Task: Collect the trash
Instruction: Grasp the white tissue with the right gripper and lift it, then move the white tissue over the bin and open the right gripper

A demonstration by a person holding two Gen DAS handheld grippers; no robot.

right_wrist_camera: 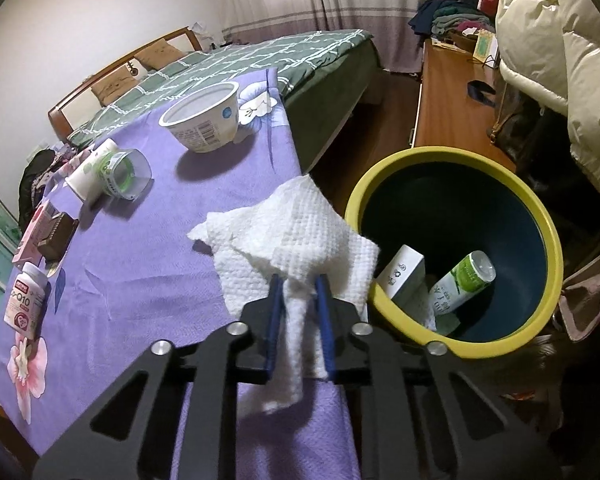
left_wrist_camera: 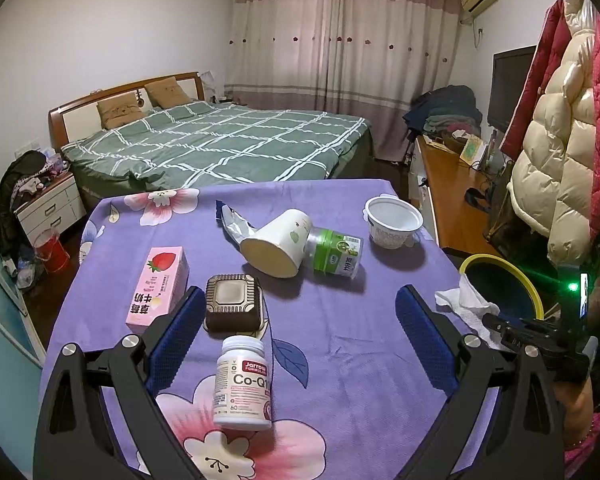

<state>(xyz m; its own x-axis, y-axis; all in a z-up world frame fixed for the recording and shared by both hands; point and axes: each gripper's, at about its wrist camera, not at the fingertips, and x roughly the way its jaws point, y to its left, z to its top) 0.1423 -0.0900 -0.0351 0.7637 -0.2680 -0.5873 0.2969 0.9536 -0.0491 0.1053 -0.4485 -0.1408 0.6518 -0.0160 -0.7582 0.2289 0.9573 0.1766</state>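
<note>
The right claw (right_wrist_camera: 299, 280) is clamped on a crumpled white paper towel (right_wrist_camera: 296, 232) at the tabletop's (right_wrist_camera: 140, 264) edge, just beside a yellow-rimmed bin (right_wrist_camera: 548, 248) that stands below and holds a white box (right_wrist_camera: 404, 276) and a green-and-white bottle (right_wrist_camera: 462, 282). The left claw (left_wrist_camera: 298, 312) hangs with its fingers wide apart and nothing between them, above a purple flowered cloth (left_wrist_camera: 340, 320). Nearest on the cloth lies a white pill bottle (left_wrist_camera: 242, 384), then a dark square container (left_wrist_camera: 233, 307) and a pink strawberry milk carton (left_wrist_camera: 160, 288). Further on lie a tipped paper cup (left_wrist_camera: 276, 242) touching a green-labelled jar (left_wrist_camera: 336, 254), a foil wrapper (left_wrist_camera: 234, 222) and an upright white tub (left_wrist_camera: 392, 222). Beyond the tabletop stand a bed (left_wrist_camera: 220, 144) with a green checked cover, pink curtains (left_wrist_camera: 340, 40) and a wooden desk (left_wrist_camera: 452, 184).
</note>
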